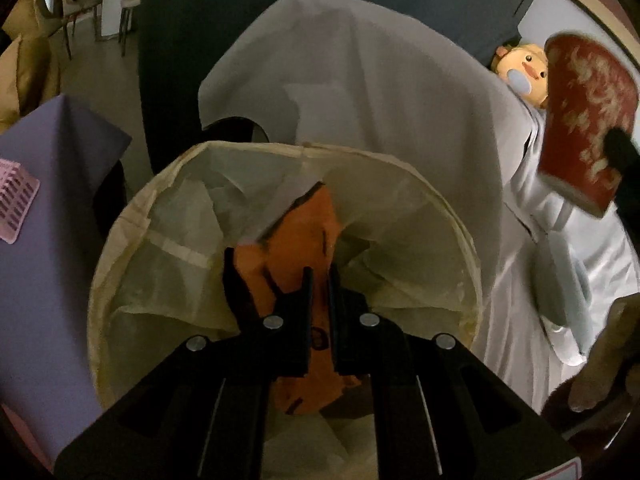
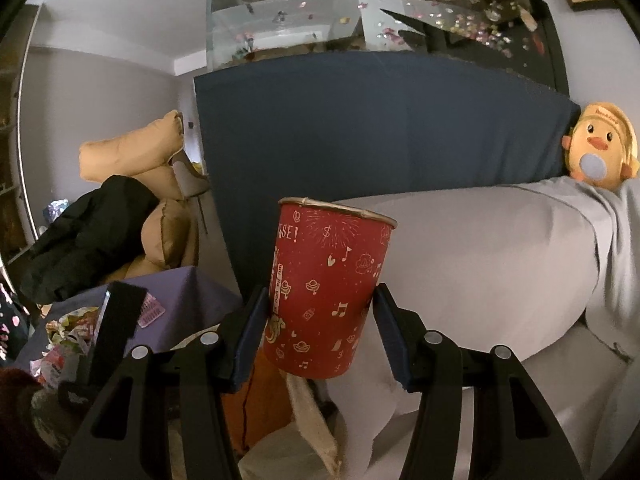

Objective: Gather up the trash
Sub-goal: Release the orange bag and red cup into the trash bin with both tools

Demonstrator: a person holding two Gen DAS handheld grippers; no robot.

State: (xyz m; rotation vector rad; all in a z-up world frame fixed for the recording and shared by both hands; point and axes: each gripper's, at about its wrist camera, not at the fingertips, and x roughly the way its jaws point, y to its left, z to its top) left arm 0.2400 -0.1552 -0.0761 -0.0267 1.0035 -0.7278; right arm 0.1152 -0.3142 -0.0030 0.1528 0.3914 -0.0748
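Note:
A round cream bin [image 1: 132, 216] with a pale liner fills the left wrist view, crumpled paper lying inside it. My left gripper [image 1: 320, 276] hangs over its opening, pointing down, and is shut on a crumpled orange wrapper [image 1: 304, 232] that sticks out past the fingertips. At the right edge of this view a red paper cup [image 1: 584, 120] hangs tilted in the air. In the right wrist view my right gripper [image 2: 320, 292] is shut on that red cup [image 2: 328, 280], which has gold drawings, one pad on each side of its lower half, rim upward.
A purple-covered table [image 1: 60, 160] at the left bears a pink slotted piece [image 1: 16, 200] and several crumpled wrappers [image 2: 60, 340]. A grey-draped sofa [image 1: 360, 80] stands behind the bin, with a yellow duck plush [image 2: 600, 148]. A dark blue panel [image 2: 360, 128], tan cushions [image 2: 140, 152] and a black jacket [image 2: 88, 232] lie further back.

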